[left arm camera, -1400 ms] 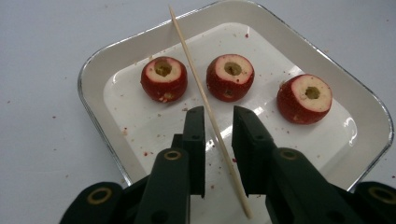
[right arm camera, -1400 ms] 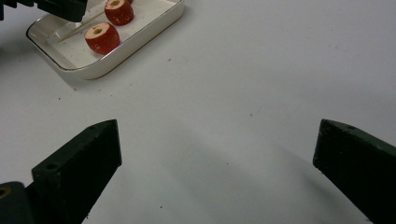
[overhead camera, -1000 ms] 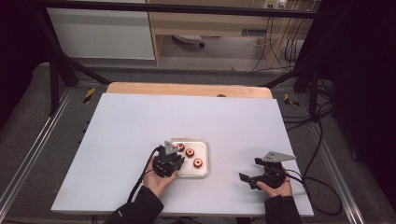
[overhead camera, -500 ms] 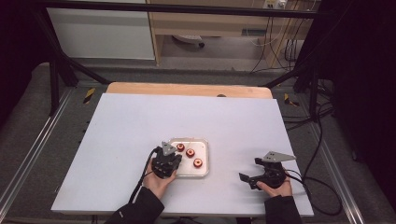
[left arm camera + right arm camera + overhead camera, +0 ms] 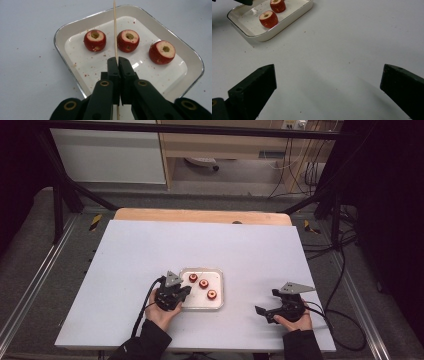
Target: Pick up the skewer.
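Left hand-held gripper [image 5: 117,61] pinching thin wooden skewer [image 5: 115,27], upright over white tray [image 5: 75,23] near worktop [image 5: 125,250] front edge. Right hand-held gripper [image 5: 328,82] spread wide above bare worktop, well apart from tray.

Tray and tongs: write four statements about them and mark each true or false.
1. The tray holds three cored red fruits. True.
2. The left tongs are shut on a thin wooden skewer. True.
3. The right tongs grip a fruit. False: their jaws stand wide apart over the bare table.
4. The skewer already runs through a fruit. False: it stands between two fruits, piercing none.
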A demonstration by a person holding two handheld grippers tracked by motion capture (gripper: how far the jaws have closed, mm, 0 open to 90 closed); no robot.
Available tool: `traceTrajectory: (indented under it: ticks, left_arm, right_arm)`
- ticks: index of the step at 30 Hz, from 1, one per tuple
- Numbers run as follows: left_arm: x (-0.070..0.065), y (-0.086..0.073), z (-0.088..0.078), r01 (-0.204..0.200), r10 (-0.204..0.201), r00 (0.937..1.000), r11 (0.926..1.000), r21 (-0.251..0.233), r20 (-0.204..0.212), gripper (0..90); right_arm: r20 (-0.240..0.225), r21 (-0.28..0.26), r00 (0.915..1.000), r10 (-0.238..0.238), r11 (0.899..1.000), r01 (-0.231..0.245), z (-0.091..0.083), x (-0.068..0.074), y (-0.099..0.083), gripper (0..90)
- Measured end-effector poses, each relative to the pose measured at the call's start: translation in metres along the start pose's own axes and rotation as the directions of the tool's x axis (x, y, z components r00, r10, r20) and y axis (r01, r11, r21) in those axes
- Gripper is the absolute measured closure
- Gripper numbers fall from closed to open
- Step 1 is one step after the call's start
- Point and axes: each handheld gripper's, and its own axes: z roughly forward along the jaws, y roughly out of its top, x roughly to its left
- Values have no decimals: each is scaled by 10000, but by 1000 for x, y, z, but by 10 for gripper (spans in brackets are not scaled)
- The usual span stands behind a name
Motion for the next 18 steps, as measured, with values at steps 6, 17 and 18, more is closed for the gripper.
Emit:
traceTrajectory:
  ticks: [6,17,18]
  left_arm:
    - [5,1,-7,-280,290,9976,9995,-154,634,883]
    - [5,3,-16,-810,831,9879,9965,-212,1310,884]
    - [4,4,-17,-883,905,9867,9958,-222,1351,884]
  right_arm:
    - [-9,89,9999,-171,9998,171,2,3,2,6]
    - [-51,170,9980,-626,9979,626,5,12,7,5]
    - [-51,170,9980,-626,9979,626,5,12,7,5]
